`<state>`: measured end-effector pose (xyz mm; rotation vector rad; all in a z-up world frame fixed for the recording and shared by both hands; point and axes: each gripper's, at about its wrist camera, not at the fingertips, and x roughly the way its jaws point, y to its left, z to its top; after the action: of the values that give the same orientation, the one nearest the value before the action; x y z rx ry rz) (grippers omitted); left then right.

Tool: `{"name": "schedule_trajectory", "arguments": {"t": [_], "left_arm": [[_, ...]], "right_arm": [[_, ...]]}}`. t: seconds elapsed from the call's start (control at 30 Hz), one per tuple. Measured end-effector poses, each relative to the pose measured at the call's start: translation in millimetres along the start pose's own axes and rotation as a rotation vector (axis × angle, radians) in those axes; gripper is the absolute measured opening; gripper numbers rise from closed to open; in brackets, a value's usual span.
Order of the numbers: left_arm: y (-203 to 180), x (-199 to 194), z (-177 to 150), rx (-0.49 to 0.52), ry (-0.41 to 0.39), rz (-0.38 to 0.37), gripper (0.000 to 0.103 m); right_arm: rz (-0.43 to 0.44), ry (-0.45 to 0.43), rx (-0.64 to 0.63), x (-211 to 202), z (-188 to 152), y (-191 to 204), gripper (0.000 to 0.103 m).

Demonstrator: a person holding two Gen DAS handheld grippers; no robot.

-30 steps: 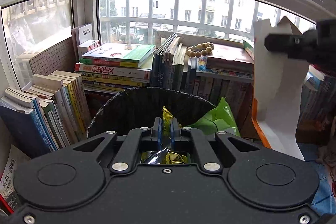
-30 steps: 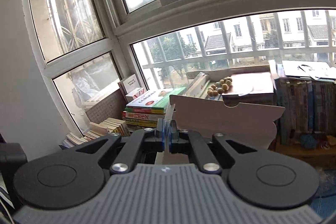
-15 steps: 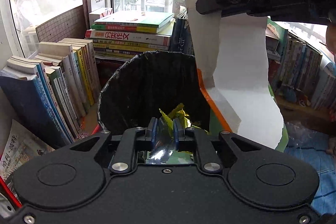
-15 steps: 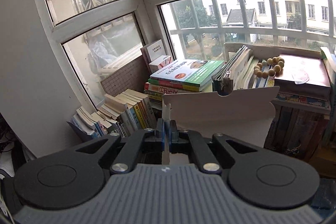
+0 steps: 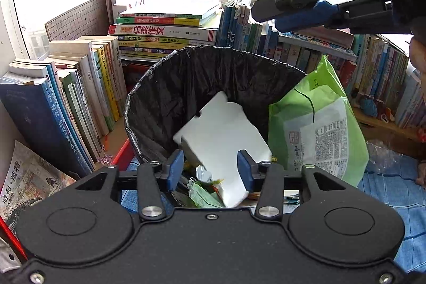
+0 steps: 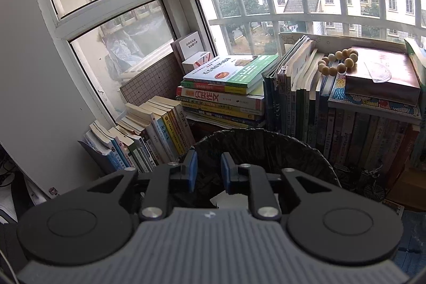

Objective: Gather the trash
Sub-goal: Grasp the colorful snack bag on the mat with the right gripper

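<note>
Now both sets of tongs are letting go over the black-lined round waste bin (image 5: 213, 87). The left tongs (image 5: 210, 169) are spreading and nothing sits between the blue pads; a second ago they pinched a crinkled yellow-green foil wrapper (image 5: 205, 193), which now lies among the litter inside the bin. The right tongs (image 6: 209, 172) are spreading too and are empty; the white cut-out cardboard sheet (image 5: 223, 135) they gripped a second ago now lies tilted inside the bin, resting against the liner. A green plastic bag with printed paper (image 5: 316, 129) leans just beside the bin's rim, outside it. Judging by this, both pieces are delivered, and the bag looks like a likely next candidate.
</note>
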<state>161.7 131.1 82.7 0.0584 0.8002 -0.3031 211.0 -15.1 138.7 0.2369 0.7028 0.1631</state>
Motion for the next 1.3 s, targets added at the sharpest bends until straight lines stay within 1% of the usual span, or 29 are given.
{"name": "schedule_trajectory", "arguments": {"t": [0.2, 0.33, 0.4, 0.43, 0.6, 0.73, 0.9, 1.03, 1.13, 1.17, 1.2, 1.23, 1.27, 1.3], "left_arm": [[-7.2, -7.6, -4.3, 0.015, -0.001, -0.015, 0.053], [-9.9, -14.3, -7.9, 0.014, -0.004, -0.026, 0.058], [-11.4, -18.3, -9.7, 0.016, -0.009, -0.031, 0.060], [-12.1, -20.3, -10.2, 0.017, -0.012, -0.034, 0.061], [-16.7, -32.4, -13.6, 0.027, -0.040, -0.054, 0.065], [-25.6, -42.1, -18.7, 0.053, -0.064, -0.082, 0.066], [-39.0, -47.6, -28.4, 0.102, -0.082, -0.126, 0.067], [-46.9, -47.4, -37.4, 0.143, -0.108, -0.155, 0.066], [-50.0, -45.2, -41.8, 0.164, -0.108, -0.173, 0.058], [-50.8, -44.5, -42.6, 0.167, -0.107, -0.179, 0.048], [-50.3, -43.6, -42.9, 0.167, -0.103, -0.188, 0.029], [-49.8, -43.0, -43.4, 0.163, -0.095, -0.200, 0.021], [-48.8, -43.0, -43.9, 0.154, -0.090, -0.213, 0.018], [-47.2, -44.1, -44.9, 0.145, -0.091, -0.229, 0.019]], "right_arm": [[-0.031, -0.019, 0.004, -21.2, -16.4, -17.5, 0.050], [-0.082, -0.039, 0.010, -37.9, -30.5, -35.7, 0.057], [-0.115, -0.044, 0.013, -45.0, -38.2, -46.9, 0.062], [-0.131, -0.042, 0.016, -47.8, -42.2, -53.6, 0.062], [-0.217, -0.013, 0.063, -58.5, -66.3, -93.1, 0.063], [-0.288, 0.021, 0.100, -57.6, -92.1, -122.2, 0.064], [-0.333, 0.087, 0.188, -43.8, -129.4, -155.8, 0.066], [-0.360, 0.159, 0.262, -23.4, -157.6, -182.2, 0.066], [-0.392, 0.209, 0.282, -6.1, -176.6, -198.1, 0.066], [-0.398, 0.224, 0.287, -0.9, -182.3, -202.9, 0.066], [-0.403, 0.238, 0.294, 3.3, -188.0, -208.1, 0.066], [-0.408, 0.250, 0.301, 8.3, -193.1, -212.4, 0.066], [-0.413, 0.261, 0.308, 12.5, -198.0, -216.9, 0.066], [-0.418, 0.270, 0.314, 17.4, -201.5, -220.7, 0.066]]}}
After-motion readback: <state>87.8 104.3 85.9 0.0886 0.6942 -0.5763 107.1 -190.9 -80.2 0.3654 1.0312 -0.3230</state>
